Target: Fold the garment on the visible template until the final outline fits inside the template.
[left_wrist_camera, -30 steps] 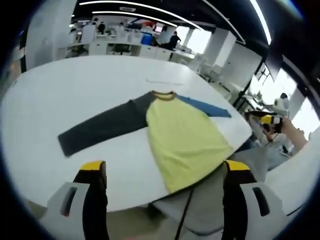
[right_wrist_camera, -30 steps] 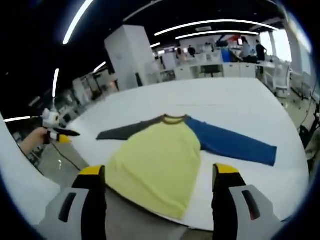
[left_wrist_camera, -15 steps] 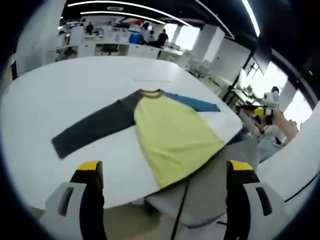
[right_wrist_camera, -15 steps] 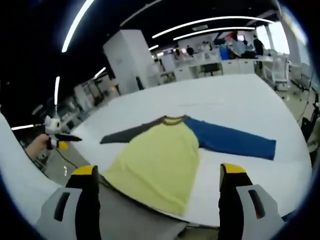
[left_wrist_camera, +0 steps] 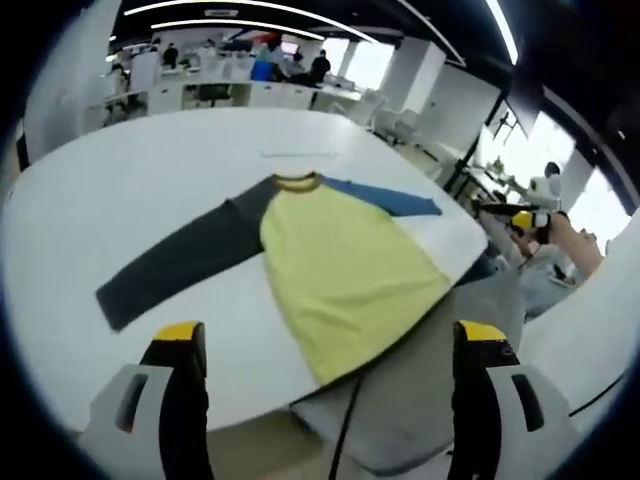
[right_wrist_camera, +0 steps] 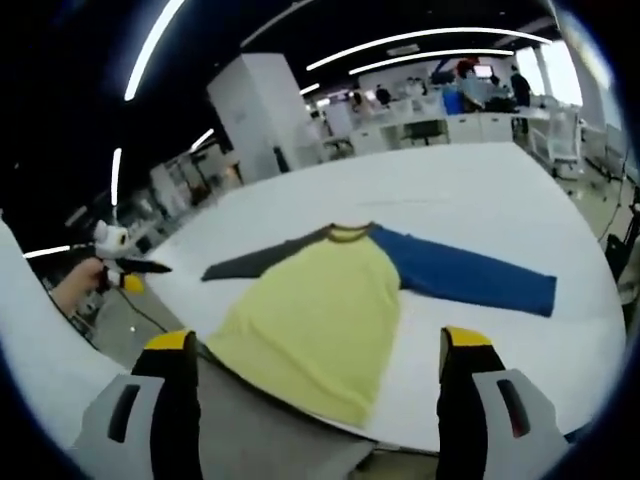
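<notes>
A long-sleeved shirt lies flat on the white table [left_wrist_camera: 120,180]. Its yellow body [left_wrist_camera: 340,270] hangs slightly over the near table edge, with a dark grey sleeve [left_wrist_camera: 180,262] spread to one side and a blue sleeve [left_wrist_camera: 385,198] to the other. The right gripper view shows the same yellow body [right_wrist_camera: 315,315], grey sleeve [right_wrist_camera: 260,262] and blue sleeve [right_wrist_camera: 470,278]. My left gripper [left_wrist_camera: 325,350] is open, held back from the table edge with nothing between its jaws. My right gripper [right_wrist_camera: 315,350] is open too, short of the shirt's hem. The other gripper [left_wrist_camera: 515,217] shows at the right of the left gripper view, held in a hand.
A thin line [left_wrist_camera: 295,155] lies on the table beyond the collar. A grey surface [right_wrist_camera: 270,440] lies below the table's near edge. Desks and people [left_wrist_camera: 260,75] fill the office behind. A white pillar [right_wrist_camera: 265,115] stands beyond the table.
Both cameras have drifted a little; the shirt sits slightly lower and nearer in the left gripper view. The shirt itself has not moved, and both grippers stay open.
</notes>
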